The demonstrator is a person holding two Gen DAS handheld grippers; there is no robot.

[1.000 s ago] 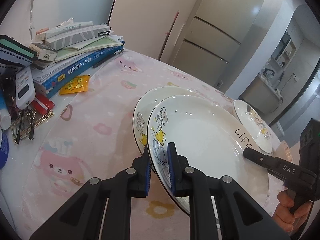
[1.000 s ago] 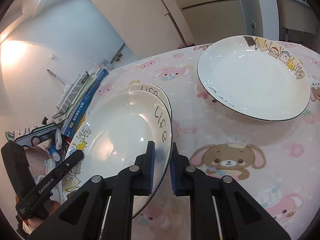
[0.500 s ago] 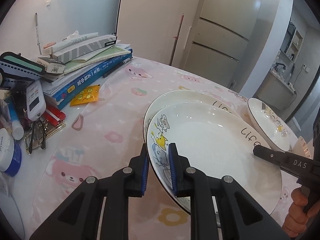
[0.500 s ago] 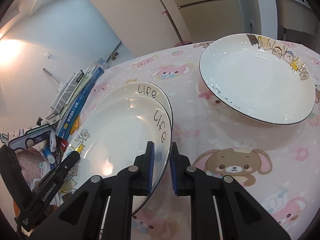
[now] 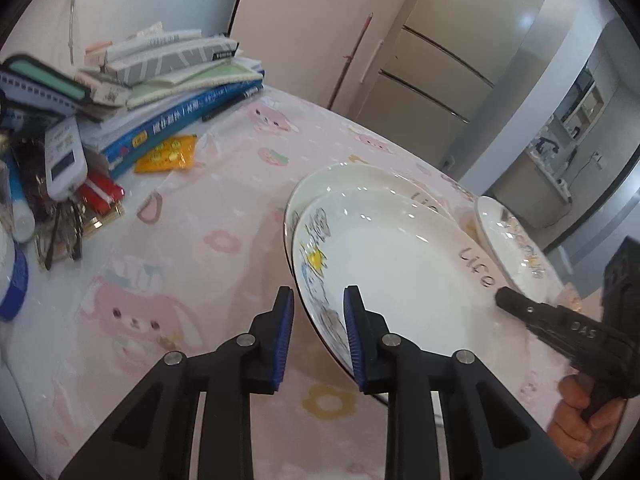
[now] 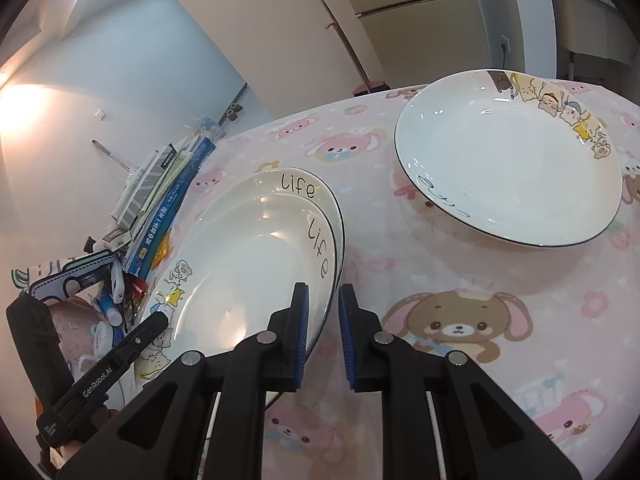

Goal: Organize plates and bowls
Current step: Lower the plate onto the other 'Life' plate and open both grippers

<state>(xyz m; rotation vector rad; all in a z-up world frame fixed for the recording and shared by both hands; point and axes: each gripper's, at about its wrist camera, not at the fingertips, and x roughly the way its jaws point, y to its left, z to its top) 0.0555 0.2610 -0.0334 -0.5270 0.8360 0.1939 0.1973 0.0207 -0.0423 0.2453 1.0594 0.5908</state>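
A white top plate (image 5: 400,280) with cartoon animals and "life" on its rim lies nested on a matching bottom plate (image 5: 360,178) on the pink tablecloth. My left gripper (image 5: 318,308) straddles its near rim. The jaws are opening, and a gap shows beside the left pad. From the opposite side, my right gripper (image 6: 322,300) is shut on the top plate (image 6: 248,272), its rim between the blue pads. The bottom plate (image 6: 296,184) peeks out behind. A third plate (image 6: 508,160) of the same kind stands apart at the right.
A pile of books (image 5: 168,92), a remote, keys and an orange packet (image 5: 168,154) crowd the table's left side. A hand (image 5: 580,408) grips the right gripper's handle. A fridge (image 5: 460,40) stands beyond the table's far edge.
The left jaws have widened off the top plate's rim. The top plate has settled lower onto the bottom plate. The right gripper keeps its hold.
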